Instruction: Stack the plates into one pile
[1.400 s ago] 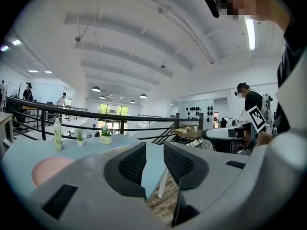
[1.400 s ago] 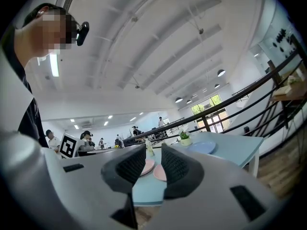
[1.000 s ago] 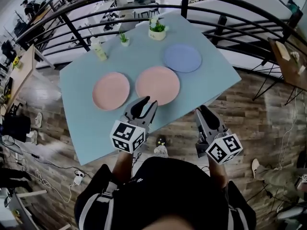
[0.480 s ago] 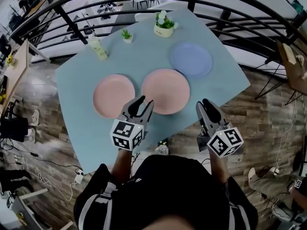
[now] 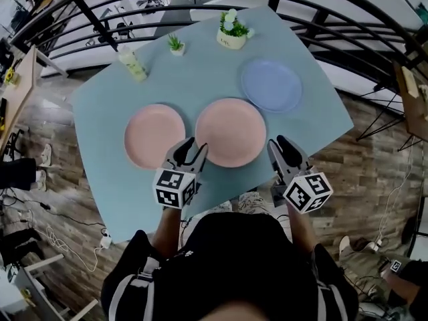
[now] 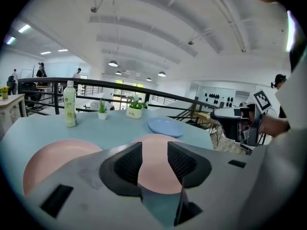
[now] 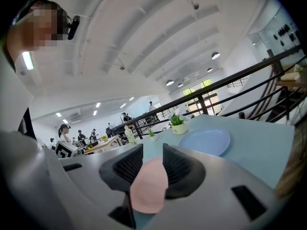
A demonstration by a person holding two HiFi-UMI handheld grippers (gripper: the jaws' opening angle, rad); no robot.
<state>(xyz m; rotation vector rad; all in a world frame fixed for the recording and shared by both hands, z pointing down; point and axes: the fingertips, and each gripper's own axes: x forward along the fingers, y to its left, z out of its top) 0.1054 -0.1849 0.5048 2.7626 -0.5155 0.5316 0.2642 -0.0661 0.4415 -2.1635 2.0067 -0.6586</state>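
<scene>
Three plates lie apart on the light blue table (image 5: 100, 119): a pink plate (image 5: 154, 136) at the left, a second pink plate (image 5: 231, 132) in the middle, and a blue plate (image 5: 271, 85) farther right. My left gripper (image 5: 192, 147) hovers over the table's near edge between the pink plates. Its jaws have just been opening and hold nothing. The middle pink plate (image 6: 153, 150) shows through their gap. My right gripper (image 5: 279, 142) sits just right of the middle pink plate (image 7: 149, 186), its jaws slightly apart and empty. The blue plate (image 7: 205, 141) lies beyond it.
At the table's far side stand a pale green bottle (image 5: 133, 65), a small potted plant (image 5: 175, 45) and a larger plant in a white pot (image 5: 231, 31). A black railing (image 5: 314, 19) curves behind the table. Wooden floor surrounds the near edge (image 5: 221, 192).
Both grippers have moved forward and down, from over the floor to the table's near edge by the pink plates. The left gripper's jaws stand wider apart than before.
</scene>
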